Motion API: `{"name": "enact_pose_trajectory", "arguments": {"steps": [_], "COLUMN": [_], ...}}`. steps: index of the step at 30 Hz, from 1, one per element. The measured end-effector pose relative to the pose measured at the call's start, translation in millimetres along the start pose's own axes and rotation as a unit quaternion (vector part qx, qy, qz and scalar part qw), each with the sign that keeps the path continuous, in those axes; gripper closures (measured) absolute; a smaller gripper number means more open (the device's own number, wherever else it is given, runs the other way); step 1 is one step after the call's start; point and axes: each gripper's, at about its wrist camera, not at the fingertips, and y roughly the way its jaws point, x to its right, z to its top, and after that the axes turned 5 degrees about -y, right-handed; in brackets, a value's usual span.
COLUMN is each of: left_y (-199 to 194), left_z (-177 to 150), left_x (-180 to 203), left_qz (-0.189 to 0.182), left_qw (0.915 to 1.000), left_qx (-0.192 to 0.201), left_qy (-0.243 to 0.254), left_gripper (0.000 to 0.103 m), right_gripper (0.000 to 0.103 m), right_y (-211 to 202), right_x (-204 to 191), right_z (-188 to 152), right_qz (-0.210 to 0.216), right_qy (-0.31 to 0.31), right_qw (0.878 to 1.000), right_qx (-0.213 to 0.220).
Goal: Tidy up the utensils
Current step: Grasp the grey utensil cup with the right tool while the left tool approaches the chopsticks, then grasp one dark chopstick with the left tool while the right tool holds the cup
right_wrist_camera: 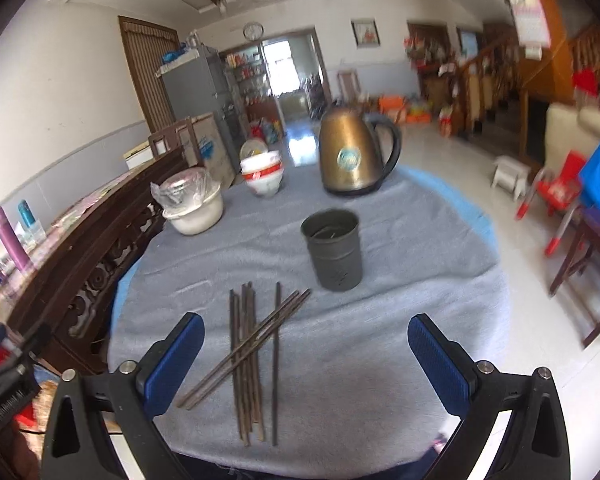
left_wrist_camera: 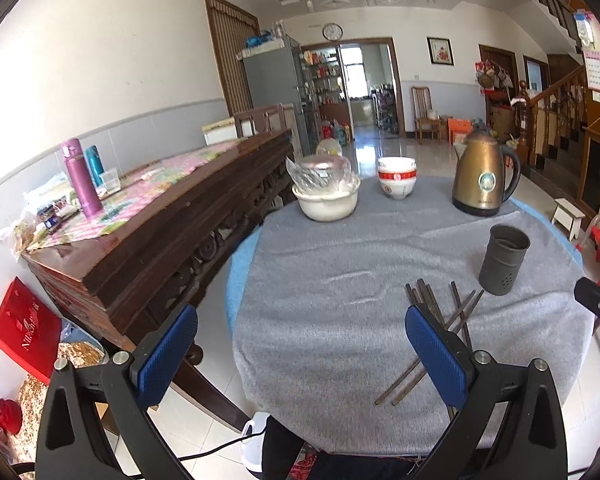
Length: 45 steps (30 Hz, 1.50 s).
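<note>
A round table covered by a grey cloth (right_wrist_camera: 400, 280) is seen in both views. At its far side a bronze kettle (right_wrist_camera: 354, 152) is placed, with stacked red-and-white bowls (right_wrist_camera: 262, 176) to its left and a white basin (right_wrist_camera: 194, 210) holding a plastic-wrapped dish further left. A carved wooden sideboard (left_wrist_camera: 172, 224) is set against the table's left edge. A dark cylindrical holder (right_wrist_camera: 333, 254) is stood upright near the table's middle, in front of the kettle. The chopsticks (right_wrist_camera: 256, 352) are laid loose on the cloth just before the holder, most parallel and a pair crossed diagonally over them. The right gripper (right_wrist_camera: 306, 364) is held spread wide above the near ends of the chopsticks, nothing between its pads. The left gripper (left_wrist_camera: 302, 354) is likewise spread and empty, with the chopsticks (left_wrist_camera: 440, 344) partly hidden behind its right finger.
</note>
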Motion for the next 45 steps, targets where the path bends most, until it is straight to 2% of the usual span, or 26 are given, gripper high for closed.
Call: {"name": "enact_pose_trajectory", "arguments": {"steps": [2,4,6,9,10,12,14,15,18,20,22,25,28,29,35,37,41,45], "left_y": [22,43,69,104,113,130,141,148,162,172,177,185,195,200,225,229,231,233], "left_z": [0,-1,-3,-7,-8,-11,-12,-12,-11,-9,-7,-4,-1,0,6,6,8,4], "left_x": [2,4,7,14,16,21,26,30,39,47,52,62,73,77,100,111,142,167], "left_qz": [-0.023,-0.046,-0.074,-0.106,-0.114,-0.126,-0.136,-0.148,-0.180,-0.199,-0.211,-0.233,-0.252,-0.257,-0.288,-0.291,-0.293,-0.290], "left_qw": [0.9993,0.9973,0.9929,0.9842,0.9815,0.9764,0.9719,0.9680,0.9578,0.9516,0.9479,0.9396,0.9313,0.9282,0.9086,0.9048,0.9043,0.9020], "left_qx": [-0.029,-0.057,-0.093,-0.141,-0.153,-0.174,-0.191,-0.201,-0.223,-0.233,-0.239,-0.251,-0.263,-0.269,-0.302,-0.310,-0.306,-0.307], "left_qy": [0.000,-0.002,-0.004,-0.013,-0.017,-0.022,-0.021,-0.020,-0.020,-0.019,-0.015,-0.007,0.003,0.006,0.014,0.022,0.054,0.090], "left_gripper": [0.000,0.000,0.000,0.000,0.001,0.007,0.023,0.026,0.039,0.051,0.056,0.056,0.056,0.056,0.056,0.056,0.056,0.056], "right_gripper": [0.001,0.008,0.026,0.041,0.042,0.052,0.059,0.062,0.065,0.070,0.074,0.076,0.084,0.091,0.094,0.094,0.094,0.094], "right_y": [22,56,80,127,140,168,190,198,222,237,246,257,262,264,259,251,238,230], "right_x": [12,30,36,50,53,56,59,59,56,55,57,57,51,50,52,57,64,72], "right_z": [4,6,8,5,3,1,3,3,4,2,0,-2,1,1,-1,1,6,6], "right_qz": [0.027,0.070,0.099,0.107,0.101,0.108,0.113,0.116,0.109,0.105,0.104,0.102,0.094,0.096,0.117,0.122,0.120,0.127], "right_qy": [0.034,0.086,0.130,0.167,0.170,0.191,0.220,0.229,0.233,0.242,0.254,0.268,0.254,0.255,0.258,0.254,0.238,0.236], "right_qw": [0.999,0.992,0.983,0.970,0.967,0.959,0.948,0.944,0.940,0.935,0.929,0.924,0.930,0.930,0.931,0.935,0.944,0.947], "right_qx": [-0.027,-0.068,-0.087,-0.142,-0.158,-0.181,-0.202,-0.206,-0.223,-0.237,-0.247,-0.251,-0.247,-0.246,-0.228,-0.214,-0.193,-0.178]}}
